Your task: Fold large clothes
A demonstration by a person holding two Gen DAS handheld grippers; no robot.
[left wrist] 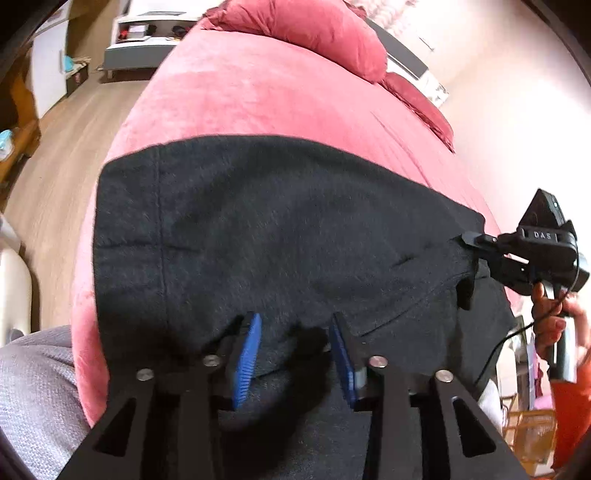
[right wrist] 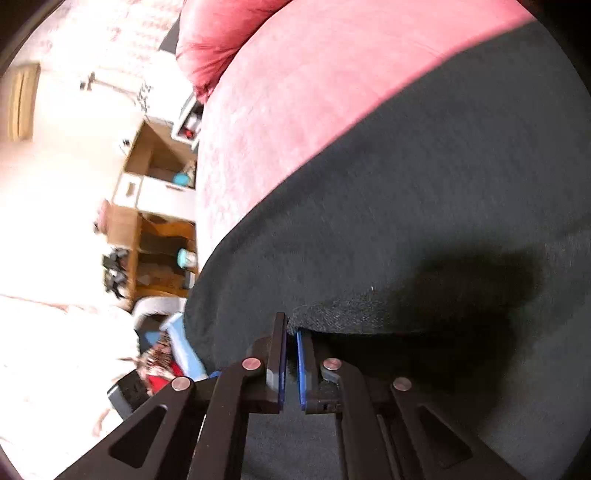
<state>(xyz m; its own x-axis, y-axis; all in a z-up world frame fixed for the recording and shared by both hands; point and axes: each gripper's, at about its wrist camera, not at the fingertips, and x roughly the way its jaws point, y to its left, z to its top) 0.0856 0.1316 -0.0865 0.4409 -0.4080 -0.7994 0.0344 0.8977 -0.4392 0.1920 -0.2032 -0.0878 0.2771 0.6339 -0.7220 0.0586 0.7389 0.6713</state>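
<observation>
A large black garment (left wrist: 280, 229) lies spread on a bed with a pink velvet cover (left wrist: 258, 92). My left gripper (left wrist: 295, 325) is open just above the garment's near edge, its blue pads (left wrist: 247, 354) wide apart, holding nothing. My right gripper (left wrist: 476, 240) shows at the right of the left wrist view, pinching the garment's right edge. In the right wrist view the right gripper (right wrist: 291, 328) is shut on a folded edge of the black garment (right wrist: 424, 206), its pads (right wrist: 301, 365) nearly together.
Pink pillows (left wrist: 317, 33) lie at the head of the bed. Wood floor (left wrist: 74, 122) and a low white unit (left wrist: 140, 44) are to the left. A grey cloth (left wrist: 37, 387) is at the near left. Wooden shelves (right wrist: 159, 251) stand beside the bed.
</observation>
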